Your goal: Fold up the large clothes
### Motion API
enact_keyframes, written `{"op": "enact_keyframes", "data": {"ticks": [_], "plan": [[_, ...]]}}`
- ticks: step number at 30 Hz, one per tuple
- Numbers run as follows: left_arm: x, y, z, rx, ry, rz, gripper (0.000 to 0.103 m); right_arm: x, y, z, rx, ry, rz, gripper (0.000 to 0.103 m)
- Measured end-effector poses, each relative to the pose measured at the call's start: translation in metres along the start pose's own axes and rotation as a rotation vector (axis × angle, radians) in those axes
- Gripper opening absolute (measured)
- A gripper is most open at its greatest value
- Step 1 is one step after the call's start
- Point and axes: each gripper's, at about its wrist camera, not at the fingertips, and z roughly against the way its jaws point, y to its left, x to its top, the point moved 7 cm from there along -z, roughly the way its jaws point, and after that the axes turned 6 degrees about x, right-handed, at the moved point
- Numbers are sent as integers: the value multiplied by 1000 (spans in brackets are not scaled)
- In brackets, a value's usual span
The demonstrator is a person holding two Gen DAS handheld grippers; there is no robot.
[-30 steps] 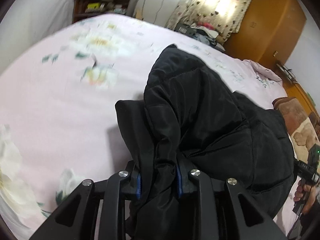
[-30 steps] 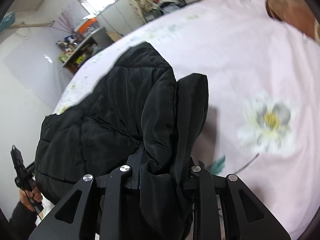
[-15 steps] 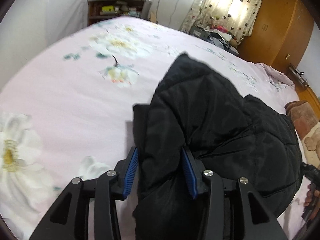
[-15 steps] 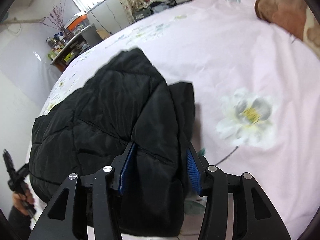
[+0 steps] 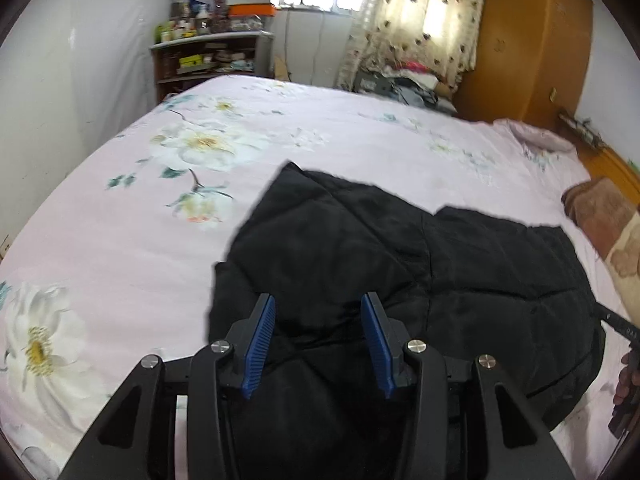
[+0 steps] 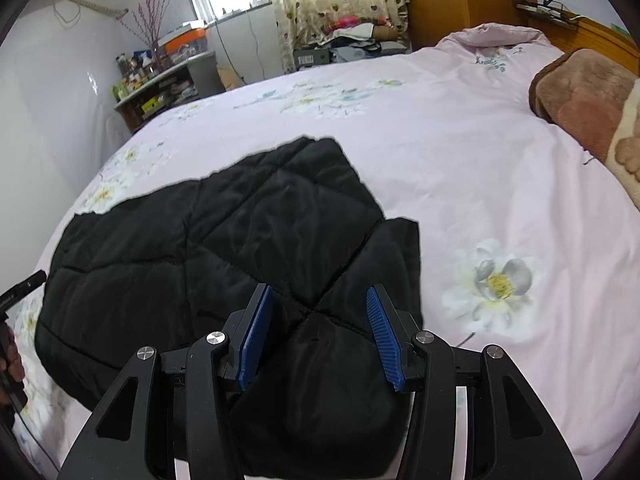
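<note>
A black quilted jacket lies folded and flat on the pink flowered bed. My left gripper is open just above the jacket's near left edge, and its blue pads press on no cloth. In the right wrist view the same jacket spreads to the left. My right gripper is open over its near right corner, where a puffy fold bulges beneath the jaws. Each view shows the other hand at its edge, the right hand and the left hand.
A brown plush blanket lies at the head of the bed. A cluttered shelf stands at the far wall under the window. A clothes pile and an orange wardrobe are beyond the bed.
Both grippers were shut on bunched jacket cloth a second ago. They have opened, let the jacket drop flat onto the bed, and risen and drawn back from it.
</note>
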Motion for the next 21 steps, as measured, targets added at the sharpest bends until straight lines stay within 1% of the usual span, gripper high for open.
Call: {"op": "enact_keyframes", "data": {"ticks": [3,4,7,9,14,17,21], "plan": [[-10,-3,-23,15,38,-7,47,-8,-5,-18,-25,53,1,50],[-12,-3,-26,14,39,-6,48,-10,-8,-23,-35,70,7,50],[-13,-5,-27,20,34,-16,48,-10,-8,-26,-41,80,28,50],[-10,-5,-24,28,36,-28,48,-7,-8,-20,-49,66,34,50],[2,-4,-9,52,-6,-30,48,11,-3,4,-46,-29,28,50],[8,-5,-2,72,-23,-17,48,18,7,6,-35,-39,46,50],[0,-12,24,25,-34,14,48,13,25,16,-9,-37,69,50]]}}
